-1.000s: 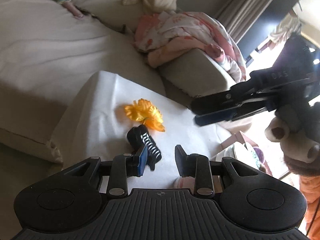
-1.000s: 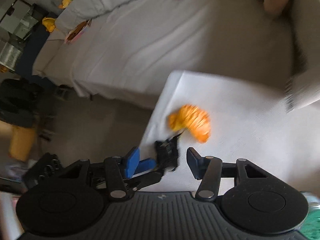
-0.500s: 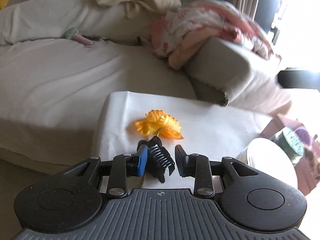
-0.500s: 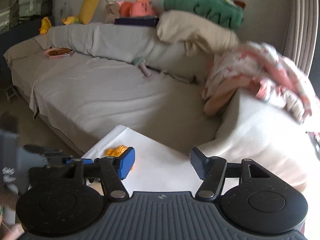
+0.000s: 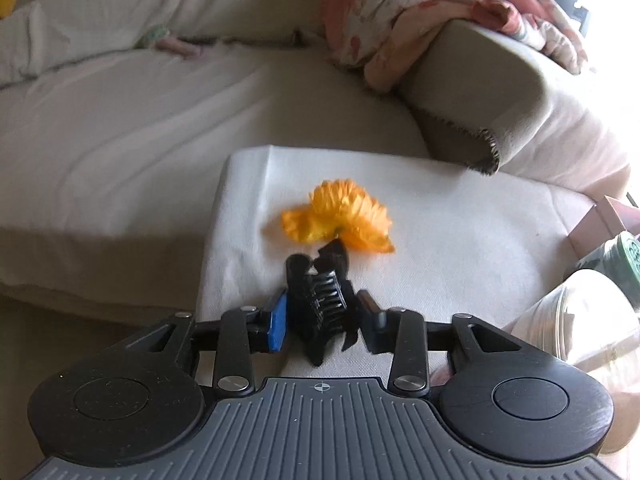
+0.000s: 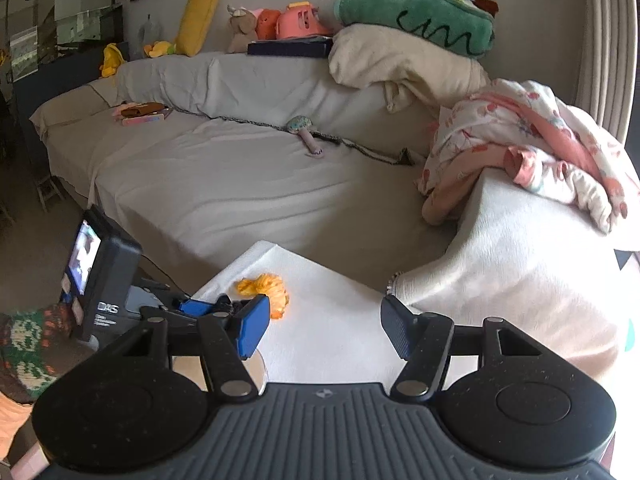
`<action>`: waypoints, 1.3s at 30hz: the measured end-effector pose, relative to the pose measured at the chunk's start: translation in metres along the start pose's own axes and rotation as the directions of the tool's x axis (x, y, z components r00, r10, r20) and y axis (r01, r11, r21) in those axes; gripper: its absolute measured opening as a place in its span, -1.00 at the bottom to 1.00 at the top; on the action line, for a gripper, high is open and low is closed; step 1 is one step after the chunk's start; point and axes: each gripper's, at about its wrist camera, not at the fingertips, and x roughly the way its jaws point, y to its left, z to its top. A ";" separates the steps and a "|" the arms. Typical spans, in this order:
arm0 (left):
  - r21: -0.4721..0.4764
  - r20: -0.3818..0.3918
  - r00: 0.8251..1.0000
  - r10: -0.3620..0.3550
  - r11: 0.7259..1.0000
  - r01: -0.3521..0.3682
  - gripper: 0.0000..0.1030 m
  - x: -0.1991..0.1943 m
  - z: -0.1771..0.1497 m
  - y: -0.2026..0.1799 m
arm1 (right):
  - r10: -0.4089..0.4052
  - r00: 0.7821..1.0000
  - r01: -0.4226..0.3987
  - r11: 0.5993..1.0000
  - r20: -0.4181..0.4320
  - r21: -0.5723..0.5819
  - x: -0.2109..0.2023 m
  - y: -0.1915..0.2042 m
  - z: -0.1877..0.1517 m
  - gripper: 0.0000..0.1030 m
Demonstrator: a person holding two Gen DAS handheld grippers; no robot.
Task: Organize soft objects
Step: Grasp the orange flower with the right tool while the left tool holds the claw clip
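An orange fabric flower (image 5: 340, 216) on a black claw hair clip (image 5: 320, 300) lies on a white cloth-covered table (image 5: 460, 240). My left gripper (image 5: 322, 322) is closed around the black clip, its fingers touching both sides. In the right wrist view the flower (image 6: 266, 288) shows at the table's left part, with the left gripper (image 6: 208, 308) beside it. My right gripper (image 6: 322, 330) is open and empty above the table's near edge.
A sofa with a grey-white cover (image 6: 220, 168) runs behind the table. A pink floral blanket (image 6: 520, 140) lies on the armrest. A cream blanket (image 6: 400, 64), a green plush cushion (image 6: 416, 16) and plush toys (image 6: 276, 24) sit on the back. A pale round container (image 5: 580, 328) stands right of the table.
The left gripper moved forward and closed around the black clip. The right gripper swung up from above the flower to face the sofa and stays open.
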 end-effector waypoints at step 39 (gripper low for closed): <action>-0.352 0.233 0.959 -0.162 0.905 0.239 -0.26 -0.088 -0.115 0.126 | 0.039 0.778 -0.075 0.997 -0.627 -0.032 0.255 0.076 0.068 -0.71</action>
